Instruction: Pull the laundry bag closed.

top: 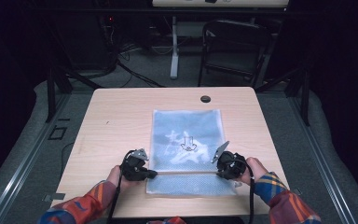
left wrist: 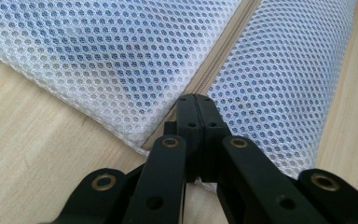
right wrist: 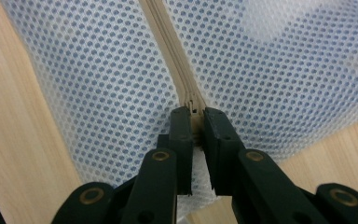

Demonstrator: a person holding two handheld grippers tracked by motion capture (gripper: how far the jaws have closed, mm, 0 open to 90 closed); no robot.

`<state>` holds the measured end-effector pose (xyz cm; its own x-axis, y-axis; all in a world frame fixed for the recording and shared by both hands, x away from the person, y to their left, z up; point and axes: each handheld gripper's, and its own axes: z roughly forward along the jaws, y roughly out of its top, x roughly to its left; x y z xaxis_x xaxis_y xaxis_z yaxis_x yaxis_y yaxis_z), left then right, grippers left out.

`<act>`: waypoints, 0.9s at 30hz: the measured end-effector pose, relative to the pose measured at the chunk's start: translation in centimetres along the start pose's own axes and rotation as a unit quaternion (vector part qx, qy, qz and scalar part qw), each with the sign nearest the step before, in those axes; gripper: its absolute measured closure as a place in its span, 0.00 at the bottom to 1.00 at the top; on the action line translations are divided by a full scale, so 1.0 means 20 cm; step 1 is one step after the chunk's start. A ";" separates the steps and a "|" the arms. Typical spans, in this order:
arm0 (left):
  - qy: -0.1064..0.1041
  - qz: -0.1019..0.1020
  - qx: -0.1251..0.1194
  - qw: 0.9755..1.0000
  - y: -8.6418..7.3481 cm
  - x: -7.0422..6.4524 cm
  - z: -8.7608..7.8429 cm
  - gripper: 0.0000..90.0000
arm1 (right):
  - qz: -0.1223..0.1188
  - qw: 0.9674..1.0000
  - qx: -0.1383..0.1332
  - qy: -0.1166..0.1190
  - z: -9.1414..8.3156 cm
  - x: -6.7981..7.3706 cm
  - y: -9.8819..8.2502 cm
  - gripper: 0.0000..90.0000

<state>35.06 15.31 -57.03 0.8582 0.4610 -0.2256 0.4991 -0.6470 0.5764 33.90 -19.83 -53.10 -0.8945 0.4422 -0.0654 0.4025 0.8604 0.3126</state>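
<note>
Both grippers sat on the mesh bag (top: 186, 149), which lay flat in the middle of the table (top: 116, 116), its near end close to the front edge. Left gripper (left wrist: 196, 100) had its jaws pressed together at the zipper's (left wrist: 214, 70) end by the bag's left edge, seemingly pinning it. Right gripper (right wrist: 196, 114) was clamped on the zipper slider (right wrist: 195, 106) near the bag's right edge. I judged the zip run nearly finished; next came a steady pull along the seam while the left anchored. Mesh blurred the contents; whether the teeth had parted, I could not tell
</note>
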 end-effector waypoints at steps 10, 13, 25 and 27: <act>-0.001 0.002 0.002 1.000 0.00 0.00 0.00 1.00 | 0.003 1.000 0.008 -0.004 0.00 -0.02 -0.04 0.92; -0.001 0.002 0.003 1.000 0.01 0.00 0.00 1.00 | 0.004 1.000 0.012 -0.004 -0.01 -0.02 -0.04 0.92; 0.002 0.005 0.004 1.000 0.01 -0.01 0.00 1.00 | 0.011 1.000 0.019 -0.006 -0.02 -0.03 -0.07 0.92; 0.005 0.003 0.004 1.000 0.01 -0.01 0.00 1.00 | 0.011 0.999 0.027 -0.015 -0.03 -0.03 -0.08 0.92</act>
<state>34.99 15.02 -56.92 0.8606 0.4620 -0.2144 0.4940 -0.6547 0.5721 33.62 -21.55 -53.04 -0.8794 0.4680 -0.0875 0.4326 0.8622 0.2635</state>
